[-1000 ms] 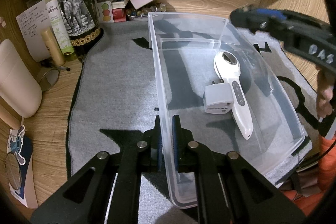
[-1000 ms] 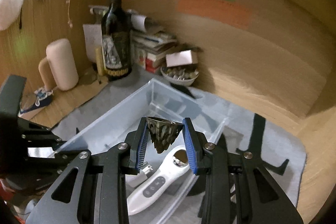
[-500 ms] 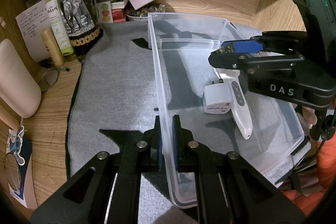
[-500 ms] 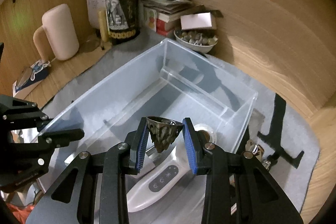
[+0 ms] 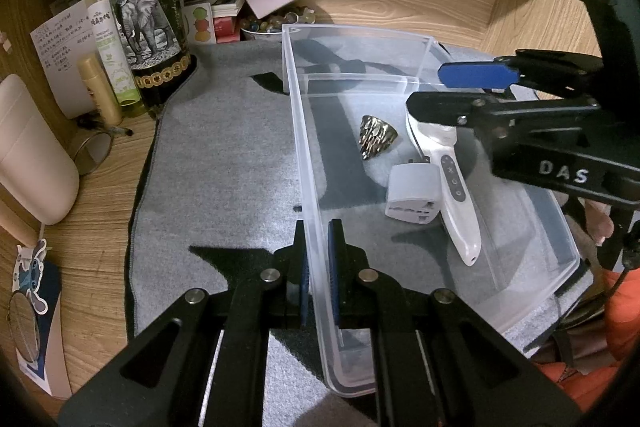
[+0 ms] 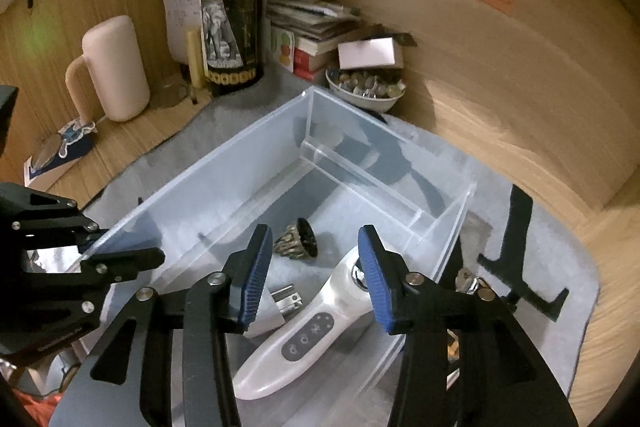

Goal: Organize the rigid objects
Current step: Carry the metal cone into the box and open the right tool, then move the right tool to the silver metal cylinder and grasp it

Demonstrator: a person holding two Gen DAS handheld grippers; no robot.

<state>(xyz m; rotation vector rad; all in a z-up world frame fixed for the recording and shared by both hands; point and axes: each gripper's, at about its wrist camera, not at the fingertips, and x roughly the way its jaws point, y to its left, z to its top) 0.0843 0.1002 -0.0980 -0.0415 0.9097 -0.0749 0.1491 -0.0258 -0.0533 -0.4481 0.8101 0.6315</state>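
Brass cup (image 5: 376, 142) lies on its side in the plastic bin (image 5: 297, 131).
Its rim faces right; left gripper (image 5: 318, 255) clamps the bin's wall, right gripper (image 6: 316, 279) is opening, empty.

Bin (image 5: 304, 131) floor lies open left of the ring (image 5: 376, 143); adapter (image 5: 412, 195) crowds right.

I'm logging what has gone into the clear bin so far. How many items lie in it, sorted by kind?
Inside the clear bin:
Gold textured cone-shaped ornament: 1
Grey plug adapter: 1
White handheld device with buttons: 1
Total: 3
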